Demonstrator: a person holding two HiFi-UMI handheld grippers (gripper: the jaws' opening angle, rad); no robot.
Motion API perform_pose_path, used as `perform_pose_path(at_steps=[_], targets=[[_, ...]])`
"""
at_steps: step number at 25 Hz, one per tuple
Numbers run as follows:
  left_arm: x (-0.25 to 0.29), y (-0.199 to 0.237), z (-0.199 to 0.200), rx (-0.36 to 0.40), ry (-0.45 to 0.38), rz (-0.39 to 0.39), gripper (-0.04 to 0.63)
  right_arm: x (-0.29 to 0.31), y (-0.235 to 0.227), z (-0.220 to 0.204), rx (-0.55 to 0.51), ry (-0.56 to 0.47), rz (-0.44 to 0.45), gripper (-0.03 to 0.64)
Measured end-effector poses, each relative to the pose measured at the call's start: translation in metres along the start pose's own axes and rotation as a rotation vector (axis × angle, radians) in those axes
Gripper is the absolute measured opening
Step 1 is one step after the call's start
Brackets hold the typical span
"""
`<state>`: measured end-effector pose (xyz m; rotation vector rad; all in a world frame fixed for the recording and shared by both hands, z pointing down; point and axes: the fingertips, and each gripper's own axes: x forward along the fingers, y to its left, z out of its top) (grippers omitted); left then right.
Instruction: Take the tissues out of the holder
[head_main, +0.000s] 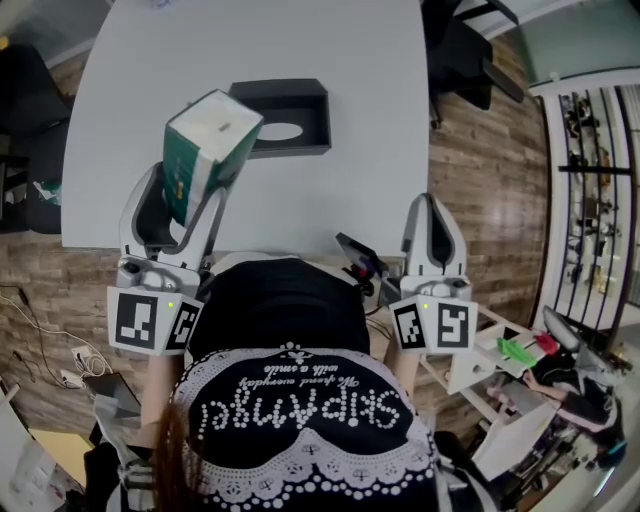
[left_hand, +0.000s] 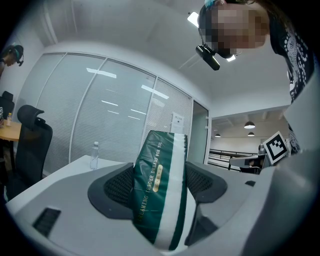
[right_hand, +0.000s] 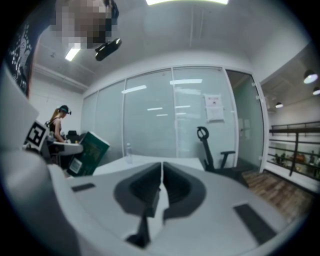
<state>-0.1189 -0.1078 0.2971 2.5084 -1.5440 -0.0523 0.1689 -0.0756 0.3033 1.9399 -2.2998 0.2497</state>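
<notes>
A green and white tissue pack (head_main: 205, 150) is held up in the air over the near part of the white table (head_main: 380, 120), clear of the black tissue holder (head_main: 285, 115) behind it. My left gripper (head_main: 190, 195) is shut on the pack, which fills the gap between its pads (left_hand: 161, 192). The right gripper (head_main: 432, 232) hovers at the table's near edge on the right, shut with nothing in it (right_hand: 161, 187). In the right gripper view the tissue pack (right_hand: 90, 152) shows tilted at the left.
A clear bottle (left_hand: 94, 156) stands at the table's far end. Black chairs (head_main: 460, 50) stand around the table, one at the left (left_hand: 30, 150). A cluttered shelf (head_main: 520, 360) lies to my lower right. A person (right_hand: 57, 125) sits at a far desk.
</notes>
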Motion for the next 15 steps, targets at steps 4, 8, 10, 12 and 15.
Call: perform_pose_path(at_steps=[4, 8, 10, 12, 15], targets=[[0.0004, 0.0004, -0.0001, 0.002, -0.001, -0.002, 0.35, 0.0004, 0.0006, -0.0003, -0.001, 0.001, 0.0, 0.034], [0.0006, 0.0015, -0.0022, 0.0, 0.005, -0.003, 0.35, 0.0005, 0.0015, -0.0011, -0.001, 0.002, -0.002, 0.035], [0.001, 0.002, -0.0025, -0.003, 0.007, -0.002, 0.35, 0.0006, 0.0012, -0.0013, 0.0, 0.002, -0.003, 0.034], [0.0019, 0.0026, -0.0021, -0.004, 0.005, -0.001, 0.35, 0.0011, 0.0009, -0.0011, 0.0, 0.002, -0.005, 0.034], [0.0033, 0.003, -0.0013, -0.004, 0.002, -0.003, 0.35, 0.0018, 0.0006, -0.001, 0.001, 0.003, -0.008, 0.034]])
